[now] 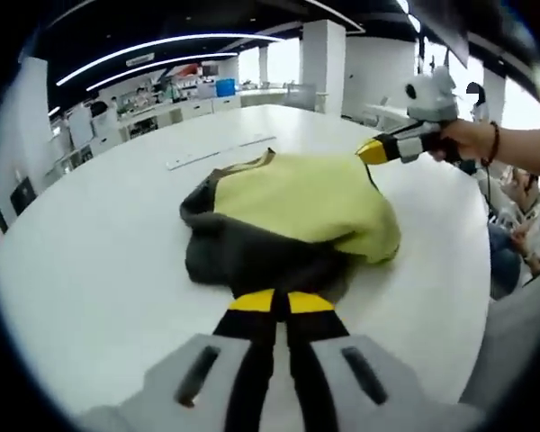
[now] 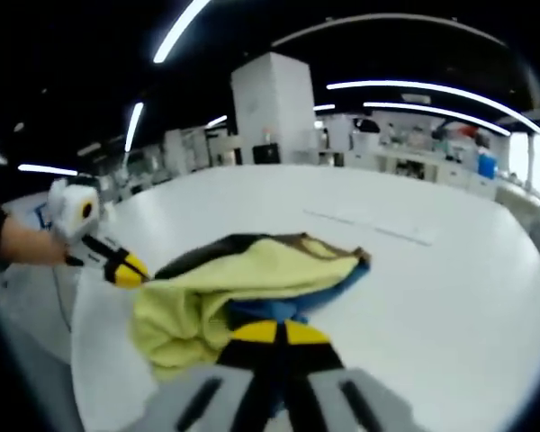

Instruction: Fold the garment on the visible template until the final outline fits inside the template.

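Left tongs (image 1: 281, 301) were pressed together at the near dark hem of the garment (image 1: 297, 211); whether cloth was pinched between them, I couldn't tell. Right tongs (image 2: 279, 333) also looked pressed together, at the yellow-and-blue bunched edge; cannot tell if pinching. Garment (image 2: 243, 279), yellow over dark grey, lay crumpled mid-table, nearer the person's edge of the white table (image 1: 90, 270). A faint template line (image 1: 220, 153) sat toward the far edge. Step judged: mid-fold, still bunched. Next move likely needs flattening and folding the edges inward, neat.
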A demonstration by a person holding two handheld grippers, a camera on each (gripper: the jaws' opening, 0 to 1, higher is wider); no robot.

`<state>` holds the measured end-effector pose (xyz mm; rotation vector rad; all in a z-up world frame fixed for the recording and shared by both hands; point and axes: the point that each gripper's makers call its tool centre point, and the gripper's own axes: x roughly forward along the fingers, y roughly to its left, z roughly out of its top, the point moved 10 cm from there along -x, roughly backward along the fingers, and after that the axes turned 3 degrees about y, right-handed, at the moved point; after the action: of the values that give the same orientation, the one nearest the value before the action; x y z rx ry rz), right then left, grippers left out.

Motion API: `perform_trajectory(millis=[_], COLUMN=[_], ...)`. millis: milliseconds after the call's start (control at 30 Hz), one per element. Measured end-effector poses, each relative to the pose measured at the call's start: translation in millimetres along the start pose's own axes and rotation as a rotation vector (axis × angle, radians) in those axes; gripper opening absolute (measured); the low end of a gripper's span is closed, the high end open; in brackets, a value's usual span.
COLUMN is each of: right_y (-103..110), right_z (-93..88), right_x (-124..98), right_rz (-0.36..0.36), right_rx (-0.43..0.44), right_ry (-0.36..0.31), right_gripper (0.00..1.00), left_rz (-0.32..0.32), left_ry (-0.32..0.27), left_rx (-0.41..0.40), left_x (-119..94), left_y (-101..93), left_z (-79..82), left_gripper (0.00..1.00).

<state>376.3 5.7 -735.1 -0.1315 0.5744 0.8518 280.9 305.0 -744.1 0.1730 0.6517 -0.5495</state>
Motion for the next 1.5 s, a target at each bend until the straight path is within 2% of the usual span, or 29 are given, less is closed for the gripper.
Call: perform_trajectory(millis=[133, 333, 433, 600, 700, 733, 933, 1067, 1500], right_y=[-6, -16, -19, -36, -40, -43, -57, -61, -85], right_z=[2.5, 8.2, 10.0, 7.6, 7.0, 6.3, 4.9, 6.5, -2.6], right_x=[-7, -15, -18, -21, -22, -22, -26, -30, -52], right_rz=[-0.015, -0.034, -0.047, -0.074, -0.092, -0.100, -0.140, -0.149, -0.235], right_rx=[0.019, 0.013, 0.011, 0.053, 0.063, 0.069, 0.106, 0.140, 0.238], right_ry=[-0.004, -0.003, 0.014, 0.039, 0.050, 0.056, 0.073, 0.051, 0.065], right_gripper=[0.00, 0.00, 0.00, 0.00, 0.00, 0.00, 0.00, 0.00, 0.00], left_rz=[0.031, 0.091, 0.146, 0.224, 0.239, 0.270, 0.314, 0.338, 0.402], left_ry=[-0.040, -0.048, -0.034, -0.021, -0.020, -0.022, -0.022, 0.002, 0.051], left_rx=[-0.040, -0.062, -0.076, -0.172, -0.213, -0.231, -0.212, -0.185, -0.148], left_x=[-10, -23, -25, -27, -29, -31, -33, -34, -28], left_y=[11.6, 30.9, 47.2, 74.9, 91.7, 96.4, 105.5, 112.7, 142.7], left_z=[7.9, 15.2, 12.1, 5.2, 0.4, -0.6, 2.9, 1.3, 2.1], left_gripper=[0.00, 0.00, 0.00, 0.00, 0.00, 0.00, 0.00, 0.00, 0.00])
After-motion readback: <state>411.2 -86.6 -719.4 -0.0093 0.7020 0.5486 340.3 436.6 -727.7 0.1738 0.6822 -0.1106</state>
